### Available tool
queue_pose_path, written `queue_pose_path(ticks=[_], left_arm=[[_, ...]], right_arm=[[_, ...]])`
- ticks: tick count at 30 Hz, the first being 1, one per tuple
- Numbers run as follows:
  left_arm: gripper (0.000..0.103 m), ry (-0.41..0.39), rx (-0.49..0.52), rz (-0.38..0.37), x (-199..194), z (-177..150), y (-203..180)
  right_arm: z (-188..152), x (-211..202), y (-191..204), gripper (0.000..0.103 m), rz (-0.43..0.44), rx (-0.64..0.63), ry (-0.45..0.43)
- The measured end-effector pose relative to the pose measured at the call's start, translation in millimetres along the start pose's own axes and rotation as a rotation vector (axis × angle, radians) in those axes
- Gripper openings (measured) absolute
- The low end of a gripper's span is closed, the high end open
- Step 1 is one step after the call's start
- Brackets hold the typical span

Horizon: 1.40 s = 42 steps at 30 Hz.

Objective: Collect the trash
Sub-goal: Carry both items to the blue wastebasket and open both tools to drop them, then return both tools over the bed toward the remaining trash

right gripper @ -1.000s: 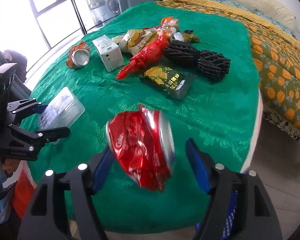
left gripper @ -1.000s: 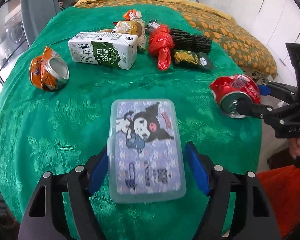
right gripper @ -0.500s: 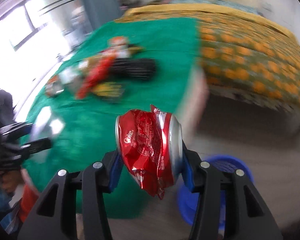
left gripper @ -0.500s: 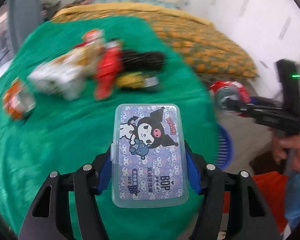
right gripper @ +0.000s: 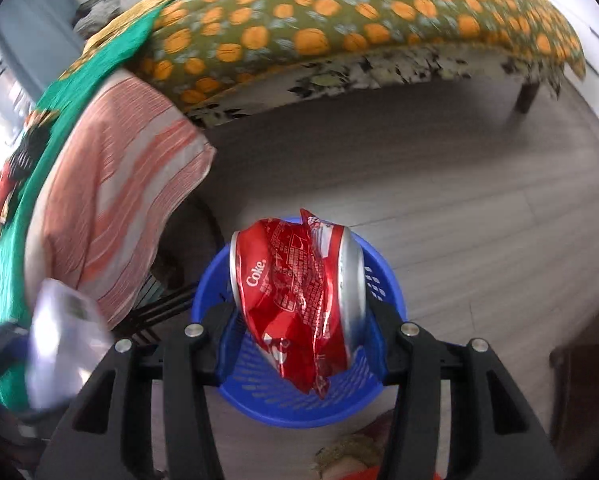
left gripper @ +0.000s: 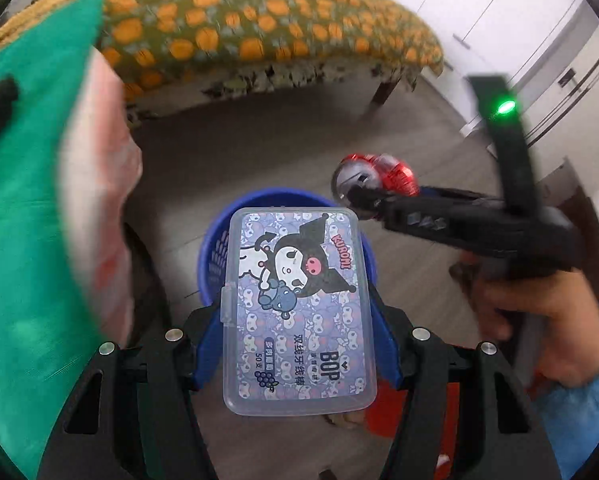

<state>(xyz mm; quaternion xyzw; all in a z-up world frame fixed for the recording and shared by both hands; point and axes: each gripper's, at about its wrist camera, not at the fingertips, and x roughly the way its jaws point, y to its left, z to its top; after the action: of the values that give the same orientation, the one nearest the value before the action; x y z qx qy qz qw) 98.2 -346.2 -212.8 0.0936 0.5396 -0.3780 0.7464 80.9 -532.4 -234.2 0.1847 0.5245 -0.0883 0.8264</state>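
Blue basket [right gripper: 299, 400] sits on the floor directly beneath both loads: right gripper [right gripper: 299, 320] clamps the crushed can [right gripper: 299, 296], left gripper [left gripper: 295, 336] the plastic box [left gripper: 297, 308]; centre each over the basket before parting the fingers.

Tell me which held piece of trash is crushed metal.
The red Coke can in the right gripper; the left gripper holds an intact plastic floss-pick box.

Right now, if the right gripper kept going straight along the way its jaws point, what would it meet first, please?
Most likely the blue basket. The right gripper, shut on the crushed Coke can, points down at the basket's open mouth, with nothing visible between them. Depth is unclear, so rim or inside wall is uncertain.
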Motion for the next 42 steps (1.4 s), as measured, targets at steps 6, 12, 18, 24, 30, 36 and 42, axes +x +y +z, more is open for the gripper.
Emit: queue_pose_path(ticks=[6, 12, 18, 24, 30, 36, 42], left_arm=[[0.075, 0.025, 0.002, 0.008, 61.4, 17.5, -3.3], [0.089, -0.020, 0.005, 0.016, 61.0, 20.3, -4.1], [0.098, -0.228, 0.021, -0.021, -23.0, 7.0, -14.1], [0.098, -0.343, 0.064, -0.020, -102.8, -24.7, -6.5], [0.098, -0.363, 0.002, 0.123, -141.3, -66.2, 47.3], [0.098, -0.329, -0.188, 0.304, -169.9, -103.9, 138.6], [0.098, -0.331, -0.308, 0.528, -205.0, -126.0, 216.9]], right_arm=[[-1.1, 13.4, -17.7, 0.065, 0.053, 0.068, 0.014], [7.0, -2.0, -29.5, 0.075, 0.027, 0.131, -0.058], [13.7, -52.6, -12.3, 0.088, -0.001, 0.095, -0.230], [8.5, -100.3, 32.8, 0.095, -0.054, -0.022, -0.430], [-15.2, -105.6, 103.0, 0.098, -0.077, -0.177, -0.520], [-51.9, -91.9, 181.0, 0.098, 0.029, -0.328, -0.469], [-79.6, -76.6, 272.9, 0.098, 0.104, -0.466, -0.399]])
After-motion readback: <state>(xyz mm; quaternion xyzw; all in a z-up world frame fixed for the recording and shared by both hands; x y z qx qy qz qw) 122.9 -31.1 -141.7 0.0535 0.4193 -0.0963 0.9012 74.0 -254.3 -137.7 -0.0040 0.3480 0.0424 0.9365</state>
